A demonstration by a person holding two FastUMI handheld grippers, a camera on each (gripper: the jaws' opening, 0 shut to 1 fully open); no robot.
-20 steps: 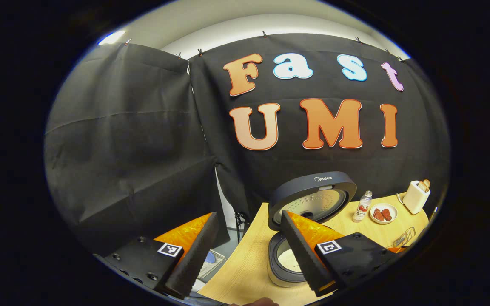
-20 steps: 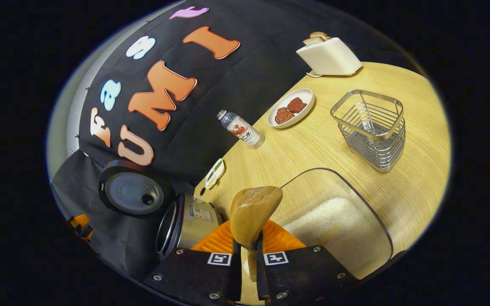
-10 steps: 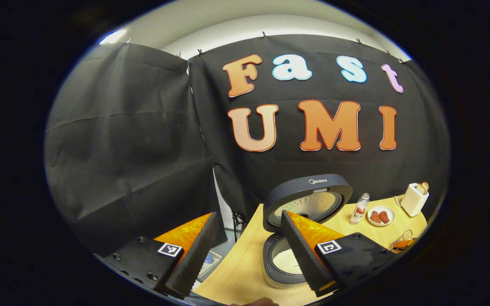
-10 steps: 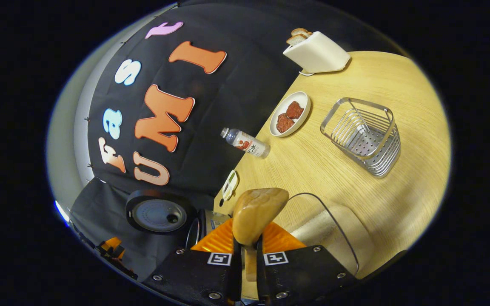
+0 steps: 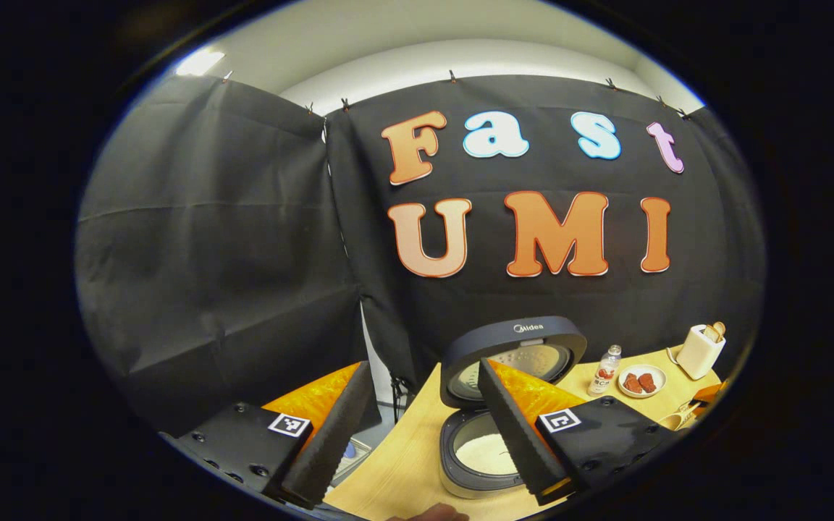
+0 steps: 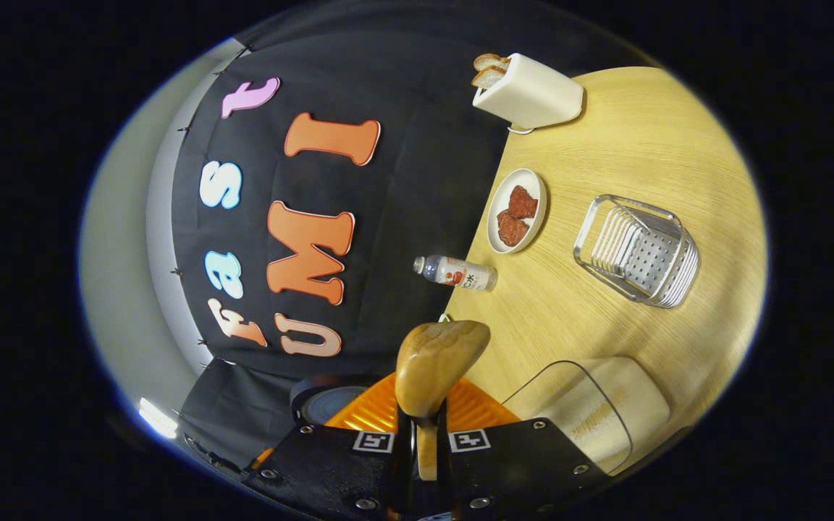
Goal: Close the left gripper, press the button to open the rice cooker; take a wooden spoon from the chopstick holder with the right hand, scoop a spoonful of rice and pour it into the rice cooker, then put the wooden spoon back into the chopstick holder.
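My left gripper (image 5: 424, 441) is open and holds nothing; it hovers in front of the rice cooker (image 5: 486, 452). The cooker's dark lid (image 5: 511, 347) stands up and white rice lies in the pot. My right gripper (image 6: 424, 434) is shut on the wooden spoon (image 6: 439, 362) by its handle, the spoon's bowl sticking out past the fingers. I cannot tell whether rice is in the spoon. The wire chopstick holder (image 6: 638, 250) stands on the table to the right, apart from the spoon. The cooker's lid (image 6: 326, 401) peeks out beside the left finger.
A clear container of rice (image 6: 591, 412) sits close by on the right. A small bottle (image 6: 457, 273), a plate of red food (image 6: 517, 210) and a white toaster with bread (image 6: 525, 90) line the wooden table (image 6: 649, 145) along the black cloth wall.
The right gripper has rolled further with the spoon and swung away from the rice container toward the cooker. The left gripper has drawn back a little from the cooker, still open.
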